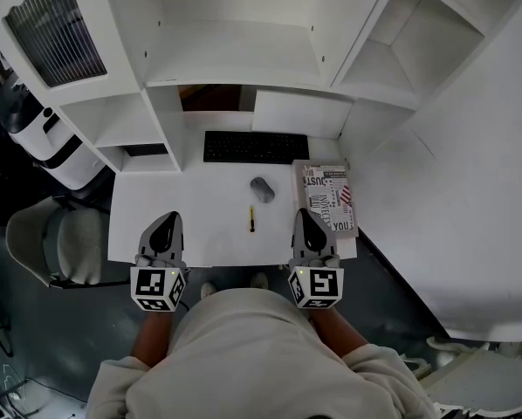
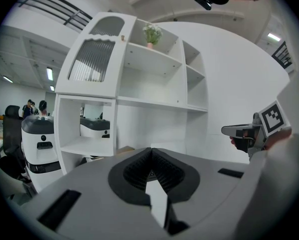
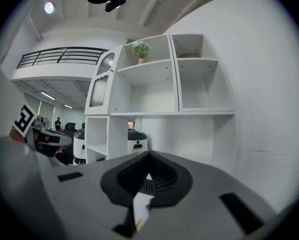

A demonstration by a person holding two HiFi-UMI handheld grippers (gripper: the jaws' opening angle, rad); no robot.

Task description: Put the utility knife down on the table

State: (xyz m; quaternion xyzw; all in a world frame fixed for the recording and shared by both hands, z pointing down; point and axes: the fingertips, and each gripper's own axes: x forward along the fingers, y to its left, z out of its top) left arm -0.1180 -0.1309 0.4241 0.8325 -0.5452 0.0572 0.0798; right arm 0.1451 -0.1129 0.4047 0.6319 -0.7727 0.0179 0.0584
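Observation:
The utility knife (image 1: 252, 218), slim and yellow and black, lies on the white desk (image 1: 209, 225) between my two grippers, with nothing holding it. My left gripper (image 1: 171, 217) rests at the desk's near edge, to the knife's left, jaws together and empty. My right gripper (image 1: 305, 213) sits at the near edge to the knife's right, also shut and empty. In the left gripper view the left gripper (image 2: 151, 151) shows its dark pads meeting. In the right gripper view the right gripper (image 3: 148, 156) looks the same, with a sliver of desk below.
A black keyboard (image 1: 255, 147) lies at the back of the desk and a grey mouse (image 1: 262, 189) just beyond the knife. A printed book (image 1: 328, 197) lies at the right edge. White shelves (image 1: 243, 42) rise behind. A grey chair (image 1: 56, 243) stands left.

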